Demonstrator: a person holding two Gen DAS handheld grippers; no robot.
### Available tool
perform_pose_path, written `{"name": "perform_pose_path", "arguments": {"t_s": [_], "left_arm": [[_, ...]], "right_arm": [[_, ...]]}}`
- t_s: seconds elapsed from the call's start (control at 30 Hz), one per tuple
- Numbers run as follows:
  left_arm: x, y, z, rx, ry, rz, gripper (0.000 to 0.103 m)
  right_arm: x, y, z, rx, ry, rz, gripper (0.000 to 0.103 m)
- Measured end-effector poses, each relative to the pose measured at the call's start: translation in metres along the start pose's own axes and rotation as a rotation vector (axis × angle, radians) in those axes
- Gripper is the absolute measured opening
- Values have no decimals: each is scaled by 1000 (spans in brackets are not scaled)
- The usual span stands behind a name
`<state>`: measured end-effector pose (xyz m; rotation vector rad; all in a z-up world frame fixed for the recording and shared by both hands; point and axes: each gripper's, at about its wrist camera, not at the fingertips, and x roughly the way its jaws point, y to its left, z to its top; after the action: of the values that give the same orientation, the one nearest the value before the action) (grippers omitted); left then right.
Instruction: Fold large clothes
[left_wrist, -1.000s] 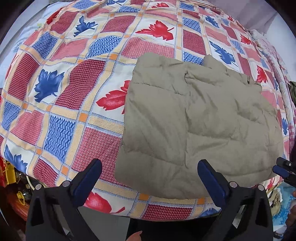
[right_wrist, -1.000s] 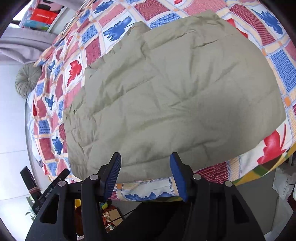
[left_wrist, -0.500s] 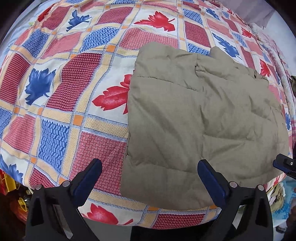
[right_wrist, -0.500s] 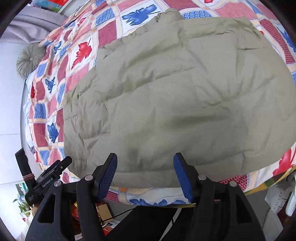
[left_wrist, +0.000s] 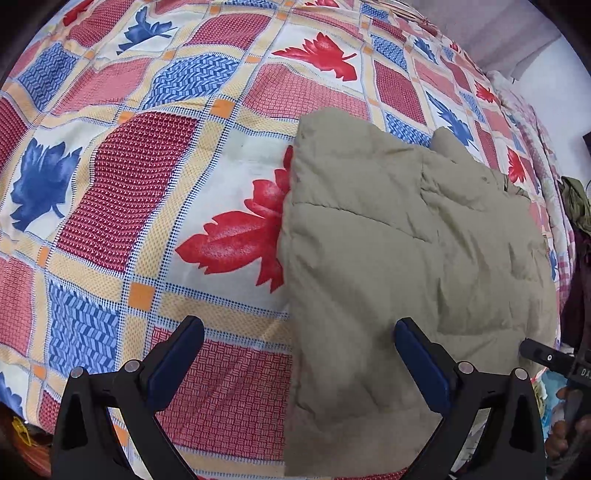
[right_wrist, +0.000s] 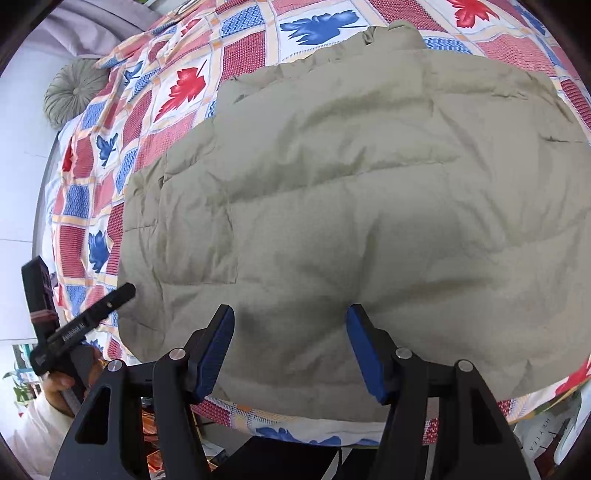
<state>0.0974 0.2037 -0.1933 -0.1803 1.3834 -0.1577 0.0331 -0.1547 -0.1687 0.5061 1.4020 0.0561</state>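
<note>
**A:** ok so where's the jacket (right_wrist: 354, 206) at right now?

**B:** flat on the bed, on the patchwork sheet (left_wrist: 147, 177) with the red and blue leaves. It's a puffy khaki thing, already folded into a rough rectangle, lying near the bed's front edge. A bit of collar or hood bunches up at its far end.

**A:** and the grippers?

**B:** both point steeply down at it. Left gripper (left_wrist: 299, 350) has its fingers wide apart, straddling the jacket's left edge: one blue pad over the bare sheet, the other over the fabric. Nothing clamped.

**A:** right one?

**B:** right gripper (right_wrist: 290, 332) hangs over the jacket's near edge, fingers apart with a medium gap, nothing pinched between them. Can't tell if the tips touch the fabric.

**A:** anything else around?

**B:** a round grey cushion (right_wrist: 75, 92) up by the far corner of the bed. In the right view you can also see the left gripper from the side, with a hand (right_wrist: 61, 386) on its handle.
</note>
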Motion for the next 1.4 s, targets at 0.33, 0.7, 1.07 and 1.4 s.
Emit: {"name": "perform_pose_path", "arguments": {"t_s": [0.33,0.7,1.07,1.4], "left_arm": [[63,5,18,-1,251,-484,103],[94,-39,45,56,295,-578,65],[62,-51,49,72,279,-618,28],[-35,-137,59,212,228,-639,28]], "right_arm": [[12,-8,1,10,22,8,67],[18,-8,1,6,28,-7,67],[-22,-15,24,-41,-191,-109,21],[13,-31,82,-119,-269,-87,20]]}}
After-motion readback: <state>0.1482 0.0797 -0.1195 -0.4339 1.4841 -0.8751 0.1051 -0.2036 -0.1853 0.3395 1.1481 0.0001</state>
